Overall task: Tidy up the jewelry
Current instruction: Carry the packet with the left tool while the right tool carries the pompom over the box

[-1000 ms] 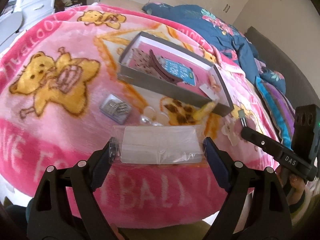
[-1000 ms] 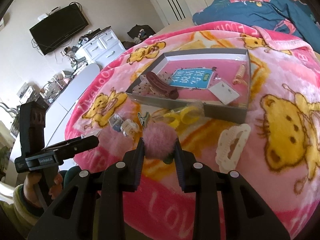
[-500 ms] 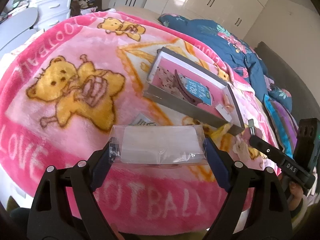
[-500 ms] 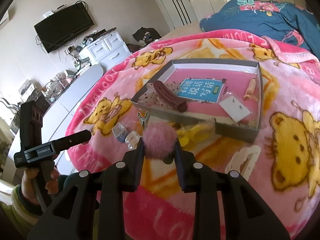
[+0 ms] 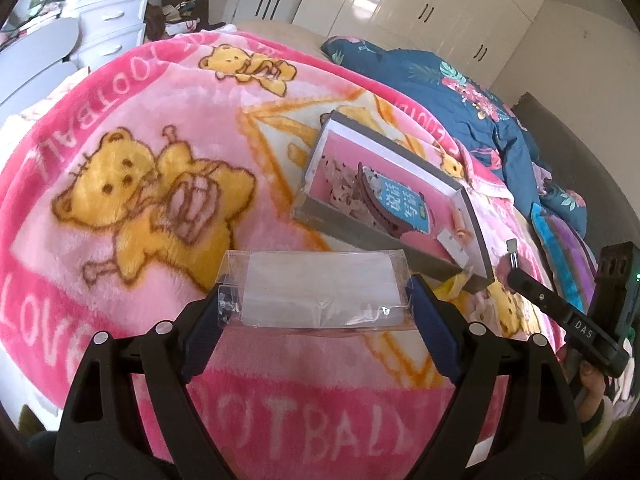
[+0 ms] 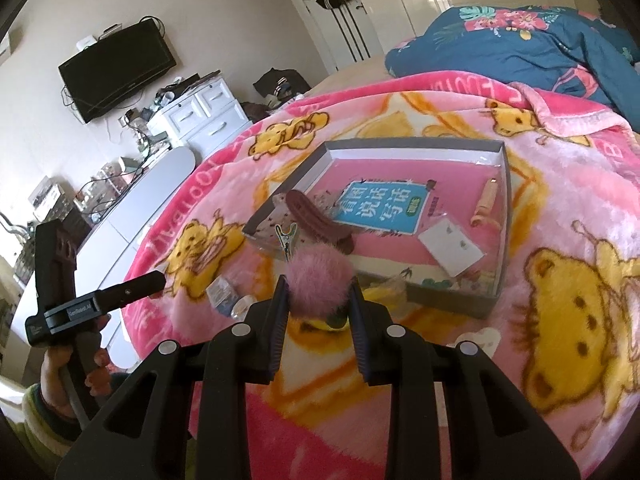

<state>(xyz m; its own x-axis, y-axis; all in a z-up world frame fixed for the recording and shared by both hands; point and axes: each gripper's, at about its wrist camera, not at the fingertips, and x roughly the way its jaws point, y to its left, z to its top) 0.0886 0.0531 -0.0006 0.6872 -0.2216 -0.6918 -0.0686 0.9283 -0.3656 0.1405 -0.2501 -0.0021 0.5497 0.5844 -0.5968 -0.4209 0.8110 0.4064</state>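
Observation:
My left gripper (image 5: 316,300) is shut on a clear plastic jewelry bag (image 5: 316,288) with a white card inside, held above the pink blanket in front of the grey box (image 5: 360,236). My right gripper (image 6: 318,300) is shut on a pink pom-pom hair clip (image 6: 318,280), held just in front of the grey box (image 6: 502,200). The box holds a brown hair claw (image 6: 320,224), a blue card (image 6: 380,208), a white earring card (image 6: 450,248) and a small tan clip (image 6: 486,200).
On the blanket near the box lie a yellow clip (image 6: 384,292), a white clip (image 6: 480,336) and small clear packets (image 6: 224,294). The other gripper's handle shows in each view, on the left (image 6: 100,300) and on the right (image 5: 560,312). A blue duvet (image 5: 460,96) lies behind.
Both grippers have lifted and moved toward the box with their loads. The loose items on the blanket have dropped out of the left wrist view behind the bag.

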